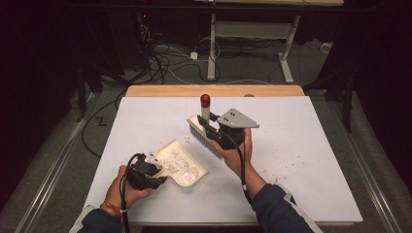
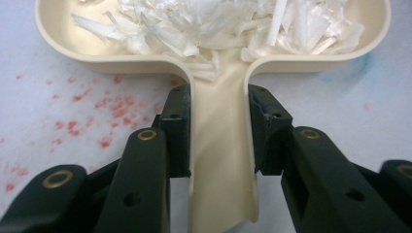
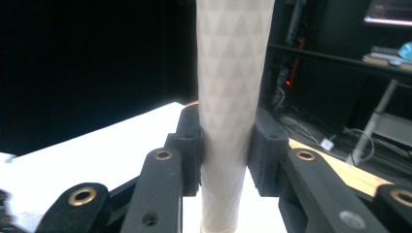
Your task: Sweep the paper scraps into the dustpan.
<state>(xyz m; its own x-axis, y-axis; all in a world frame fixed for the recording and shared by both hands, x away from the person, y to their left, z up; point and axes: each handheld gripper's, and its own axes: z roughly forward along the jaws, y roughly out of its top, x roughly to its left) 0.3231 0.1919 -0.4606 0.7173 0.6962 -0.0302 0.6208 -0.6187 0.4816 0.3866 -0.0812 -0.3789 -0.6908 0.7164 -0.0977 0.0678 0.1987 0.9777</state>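
Note:
A cream dustpan (image 1: 190,175) lies on the white table at front left, heaped with white shredded scraps (image 1: 177,162). My left gripper (image 1: 154,175) is shut on its handle. In the left gripper view the jaws of the left gripper (image 2: 218,104) squeeze the cream handle (image 2: 221,145), with the scraps (image 2: 209,24) piled in the pan (image 2: 121,63) beyond. My right gripper (image 1: 214,130) holds a hand brush above the table's middle, its red-tipped handle (image 1: 205,104) pointing up and its bristles (image 1: 204,140) slanting towards the pan. The right gripper (image 3: 227,141) is shut on the pale patterned handle (image 3: 228,87).
A small loose scrap (image 1: 186,138) lies on the table (image 1: 301,145) between brush and pan. Faint red speckles (image 2: 97,104) mark the surface, and a blue smudge (image 1: 187,190) sits by the pan. Beyond the far wooden edge (image 1: 214,91) are floor cables and another table's legs.

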